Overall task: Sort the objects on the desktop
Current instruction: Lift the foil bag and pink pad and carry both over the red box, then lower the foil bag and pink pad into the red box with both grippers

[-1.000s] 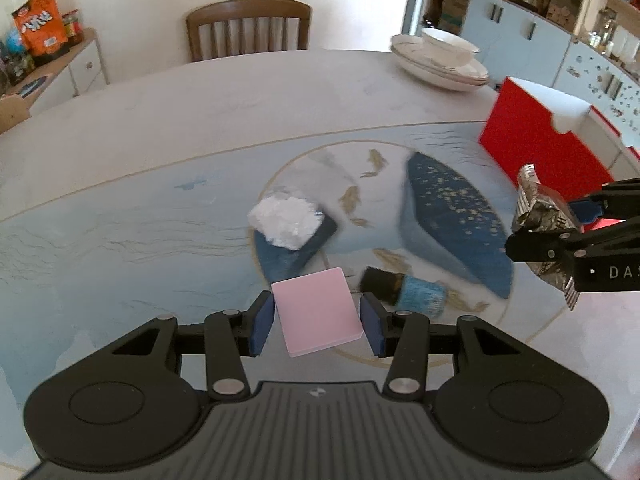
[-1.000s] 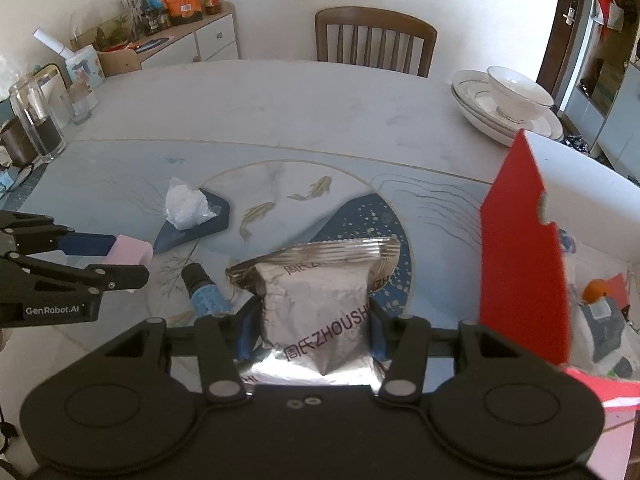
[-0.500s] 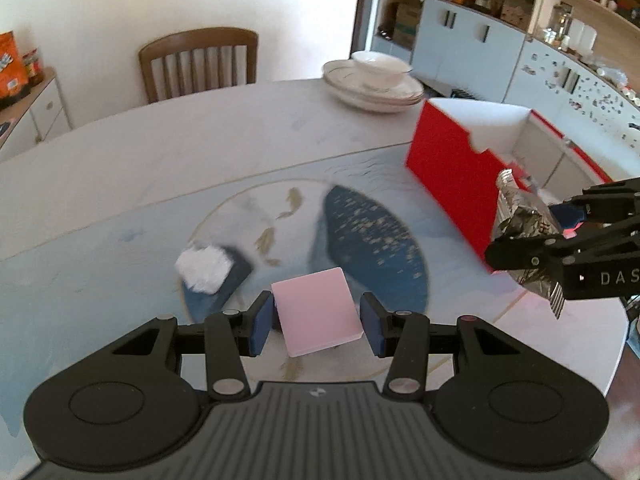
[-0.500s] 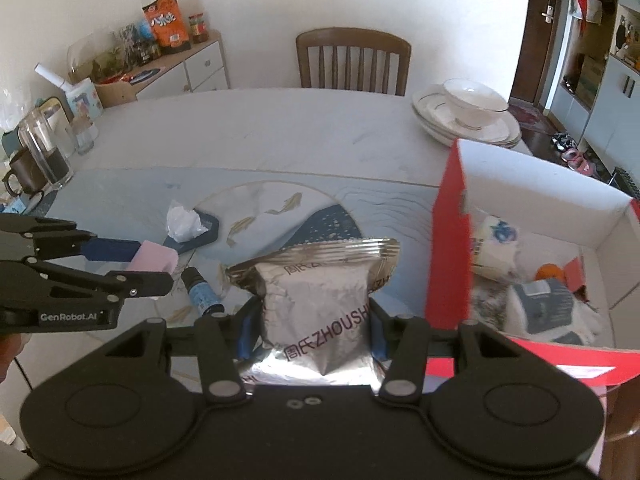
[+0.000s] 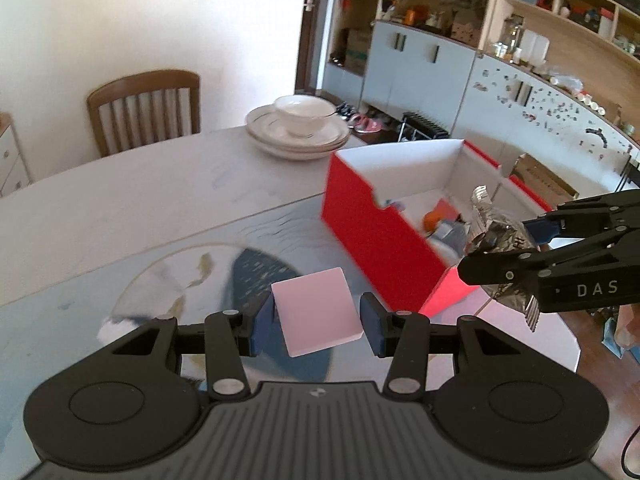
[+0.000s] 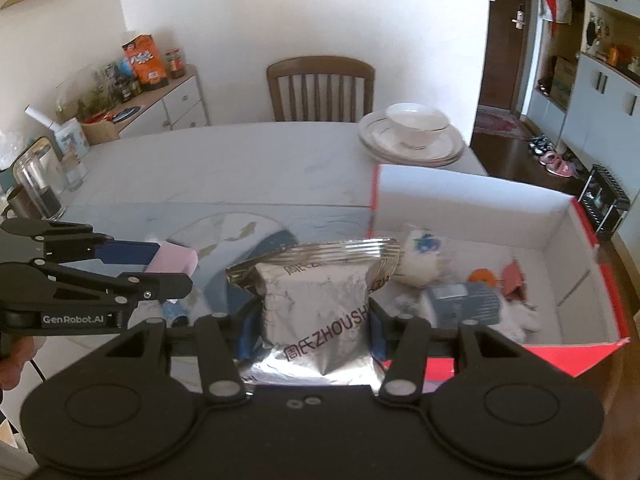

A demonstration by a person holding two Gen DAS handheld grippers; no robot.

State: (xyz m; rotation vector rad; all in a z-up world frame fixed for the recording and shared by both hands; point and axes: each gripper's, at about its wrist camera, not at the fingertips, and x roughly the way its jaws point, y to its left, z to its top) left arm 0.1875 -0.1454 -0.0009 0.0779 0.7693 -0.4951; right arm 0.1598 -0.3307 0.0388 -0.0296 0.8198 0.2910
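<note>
Silver foil packet [image 6: 316, 312], clamped in the right gripper [image 6: 312, 320] jaws, hangs at the near rim of the red box [image 5: 372, 232], so carry it well inside before releasing, while the left gripper [image 5: 316, 320] pinches the pink pad [image 5: 316, 312] above the surface [image 5: 140, 200].

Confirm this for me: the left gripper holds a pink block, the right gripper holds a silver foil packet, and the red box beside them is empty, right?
Not quite. The red box is not empty: the right wrist view shows several items already lying inside it. The rest stands: the left gripper holds the pink block, and the right gripper holds the silver foil packet.
</note>
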